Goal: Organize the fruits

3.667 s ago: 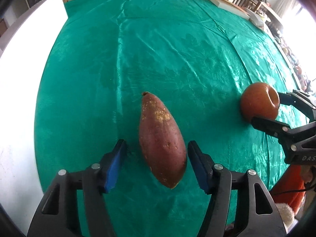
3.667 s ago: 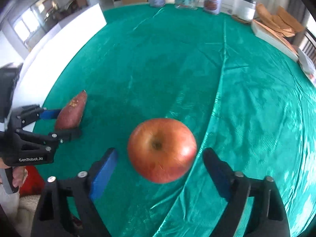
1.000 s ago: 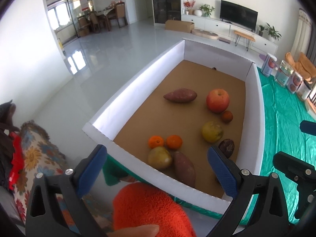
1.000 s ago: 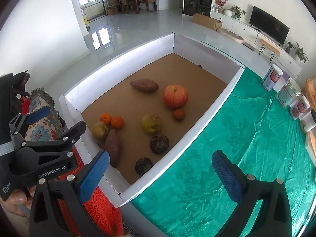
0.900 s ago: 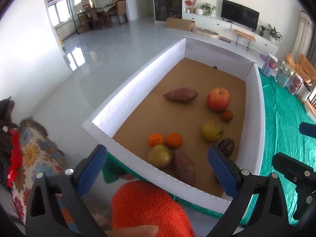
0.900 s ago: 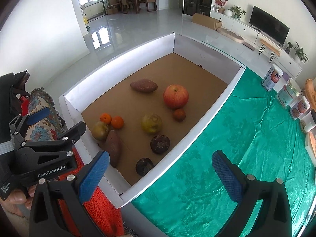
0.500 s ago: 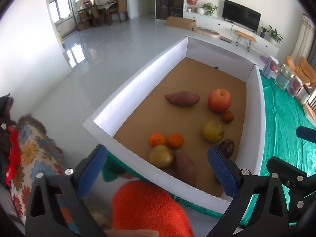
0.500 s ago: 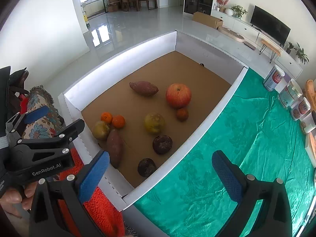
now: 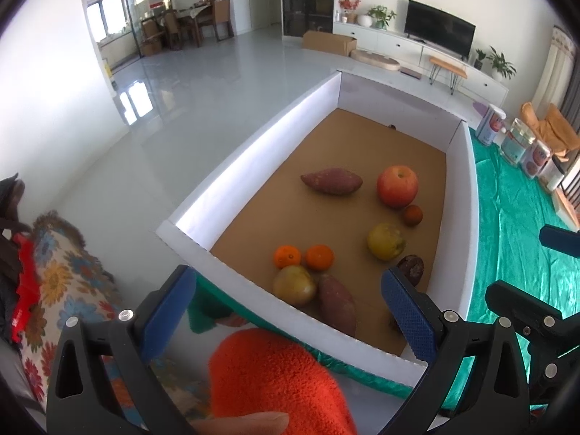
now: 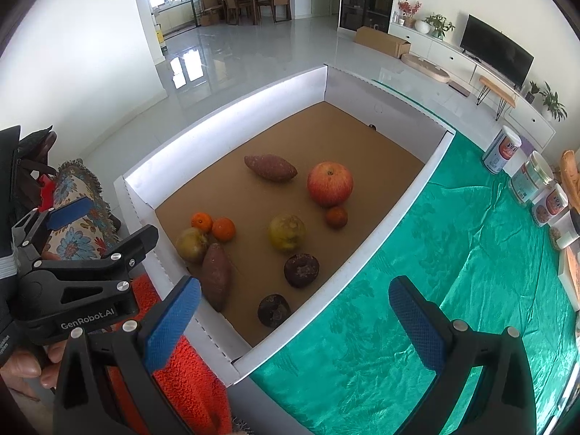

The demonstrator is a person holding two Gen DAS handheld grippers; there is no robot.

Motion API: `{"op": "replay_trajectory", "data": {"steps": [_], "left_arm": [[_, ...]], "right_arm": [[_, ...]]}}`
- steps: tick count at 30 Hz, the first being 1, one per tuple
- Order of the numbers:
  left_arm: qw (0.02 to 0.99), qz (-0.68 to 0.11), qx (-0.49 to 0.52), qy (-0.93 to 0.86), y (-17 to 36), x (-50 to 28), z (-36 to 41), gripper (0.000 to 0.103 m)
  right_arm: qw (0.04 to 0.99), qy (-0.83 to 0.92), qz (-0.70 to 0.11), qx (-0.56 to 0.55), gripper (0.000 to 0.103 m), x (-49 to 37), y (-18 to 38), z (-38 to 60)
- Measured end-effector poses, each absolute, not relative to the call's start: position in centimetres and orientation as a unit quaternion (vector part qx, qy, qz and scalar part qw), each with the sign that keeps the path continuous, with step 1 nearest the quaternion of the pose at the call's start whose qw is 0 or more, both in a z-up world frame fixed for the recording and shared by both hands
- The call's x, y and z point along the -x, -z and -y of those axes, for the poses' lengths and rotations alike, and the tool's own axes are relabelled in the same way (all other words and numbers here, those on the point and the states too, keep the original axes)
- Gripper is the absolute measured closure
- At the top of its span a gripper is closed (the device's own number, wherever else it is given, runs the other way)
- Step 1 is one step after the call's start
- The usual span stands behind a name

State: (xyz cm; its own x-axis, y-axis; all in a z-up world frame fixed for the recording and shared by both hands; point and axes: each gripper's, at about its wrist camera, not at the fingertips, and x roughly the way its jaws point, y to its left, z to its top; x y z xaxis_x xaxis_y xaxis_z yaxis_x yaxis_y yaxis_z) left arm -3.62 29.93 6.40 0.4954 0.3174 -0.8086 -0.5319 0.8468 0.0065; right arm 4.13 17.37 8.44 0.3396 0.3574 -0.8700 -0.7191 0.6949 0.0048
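Observation:
A white-walled box (image 9: 253,152) (image 10: 398,210) with a brown floor holds a red apple (image 9: 397,185) (image 10: 330,183), two sweet potatoes (image 9: 331,180) (image 10: 216,276), two small oranges (image 9: 319,257) (image 10: 223,229), yellow-green fruits (image 9: 385,241) (image 10: 286,232) and dark round fruits (image 10: 301,270). My left gripper (image 9: 286,308) is open and empty, held near the box's near wall. My right gripper (image 10: 295,315) is open and empty too, hovering over the box's near right corner. In the right wrist view the left gripper (image 10: 101,224) shows at the left edge.
Green cloth (image 10: 453,290) covers the table right of the box. Tins and jars (image 10: 522,181) stand at its far right edge. An orange fuzzy sleeve (image 9: 272,380) lies below the left gripper. A flowered cushion (image 9: 61,272) sits at the left.
Earlier the grippers stood around a sweet potato and an apple on the green cloth; both now lie in the box. Over the last second both open grippers have drifted slightly.

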Motion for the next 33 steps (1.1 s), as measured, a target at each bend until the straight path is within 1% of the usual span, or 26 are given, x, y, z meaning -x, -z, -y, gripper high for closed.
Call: {"op": "replay_trajectory", "data": {"steps": [11,16,23,33], "left_arm": [[0.851,-0.450,0.115,-0.245,-7.6,4.2,-28.8,0.001],[0.847,-0.449,0.129,-0.253,-8.3,4.7,-29.3,0.001],[0.848,-0.438,0.144,-0.262,-8.9,5.4,-30.0,0.001],[0.849,-0.439,0.128,-0.263,-8.9,5.4,-29.5,0.001]], "right_arm": [[0.796,-0.340,-0.463,0.191,0.000,-3.6,-9.2,-17.2],[0.805,-0.327,-0.448,0.210,0.000,-3.3,-10.0,-17.0],[0.814,-0.327,-0.443,0.185,0.000,-3.2,-11.7,-16.5],[0.819,-0.313,-0.445,0.180,0.000,-3.3,-11.8,-16.2]]}}
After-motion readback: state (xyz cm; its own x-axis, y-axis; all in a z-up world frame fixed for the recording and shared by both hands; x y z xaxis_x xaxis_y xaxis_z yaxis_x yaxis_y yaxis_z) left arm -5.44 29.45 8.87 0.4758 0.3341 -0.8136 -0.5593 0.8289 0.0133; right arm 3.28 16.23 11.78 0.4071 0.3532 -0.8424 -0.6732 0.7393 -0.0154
